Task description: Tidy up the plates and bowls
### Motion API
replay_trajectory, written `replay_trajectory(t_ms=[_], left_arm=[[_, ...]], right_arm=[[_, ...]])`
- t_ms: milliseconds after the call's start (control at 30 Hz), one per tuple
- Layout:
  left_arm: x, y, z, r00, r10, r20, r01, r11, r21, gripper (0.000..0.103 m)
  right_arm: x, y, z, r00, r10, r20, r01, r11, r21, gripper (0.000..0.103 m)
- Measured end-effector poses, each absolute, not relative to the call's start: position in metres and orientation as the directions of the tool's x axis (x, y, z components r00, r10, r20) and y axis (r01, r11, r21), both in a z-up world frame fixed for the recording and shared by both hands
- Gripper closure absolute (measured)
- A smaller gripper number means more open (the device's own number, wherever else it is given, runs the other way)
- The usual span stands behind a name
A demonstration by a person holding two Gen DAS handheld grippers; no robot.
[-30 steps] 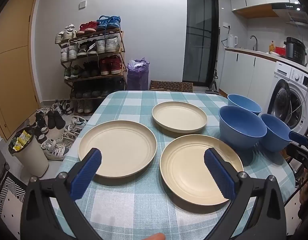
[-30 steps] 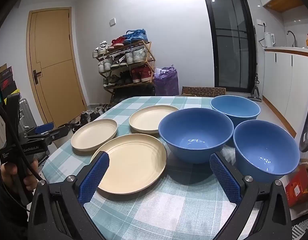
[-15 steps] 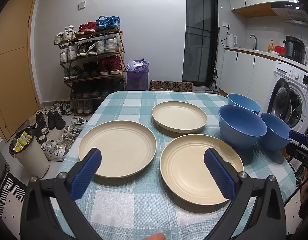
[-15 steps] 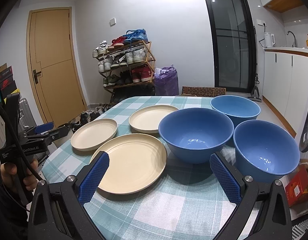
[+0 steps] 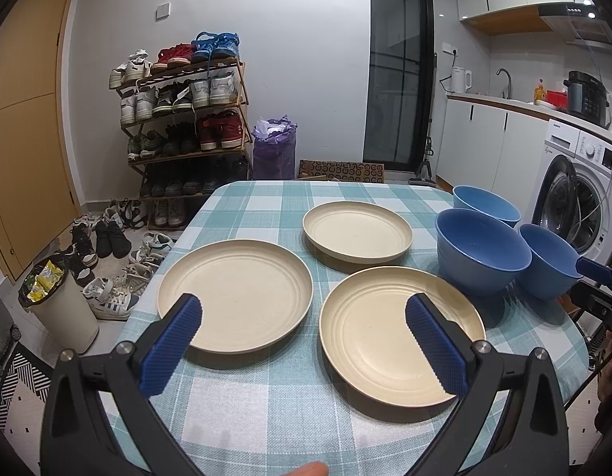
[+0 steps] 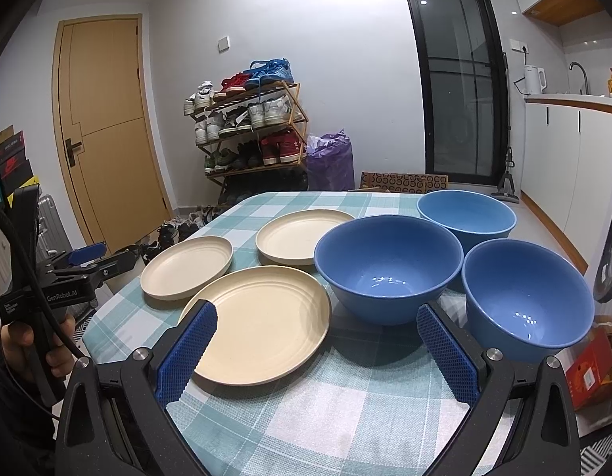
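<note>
Six dishes lie spread in a single layer over the bench, whose checked cloth shows between them; none is stacked yet, so by my reading the organizing has not begun. Three cream plates take the left and middle. The left plate and the near plate sit side by side at the front, and the far plate lies behind the gap between them, apart from both. Because the plates look alike in shape, they should nest flat on one another, which is probably the intended grouping. Three blue bowls crowd the right side: the big bowl just beside the near plate, the near bowl to its right, and the far bowl behind them. Their rims look close to touching, though I cannot tell if they do.

Both tools are held low at the front edge, facing the dishes. The left hand-held gripper is released, fingers spread wide and empty, framing the two front plates. The right hand-held gripper is likewise released and empty, its span framing the near plate and the big bowl, a sensible waiting pose before choosing a rim.
</note>
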State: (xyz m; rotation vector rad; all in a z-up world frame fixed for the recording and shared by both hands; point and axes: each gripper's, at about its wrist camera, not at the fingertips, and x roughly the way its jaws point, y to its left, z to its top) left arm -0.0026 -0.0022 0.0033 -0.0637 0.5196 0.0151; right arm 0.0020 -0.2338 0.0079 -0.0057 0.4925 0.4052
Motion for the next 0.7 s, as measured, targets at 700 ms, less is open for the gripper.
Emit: replay_trajectory(t_ms=[700], left_arm=[[-0.0023, 0.0026, 0.0051, 0.864, 0.004, -0.503, -0.037, 0.998, -0.057, 0.000]], right_arm=[[0.0042, -0.2357, 0.0094, 0.802, 0.373, -0.466, -0.373, 0.923, 0.096, 0.000]])
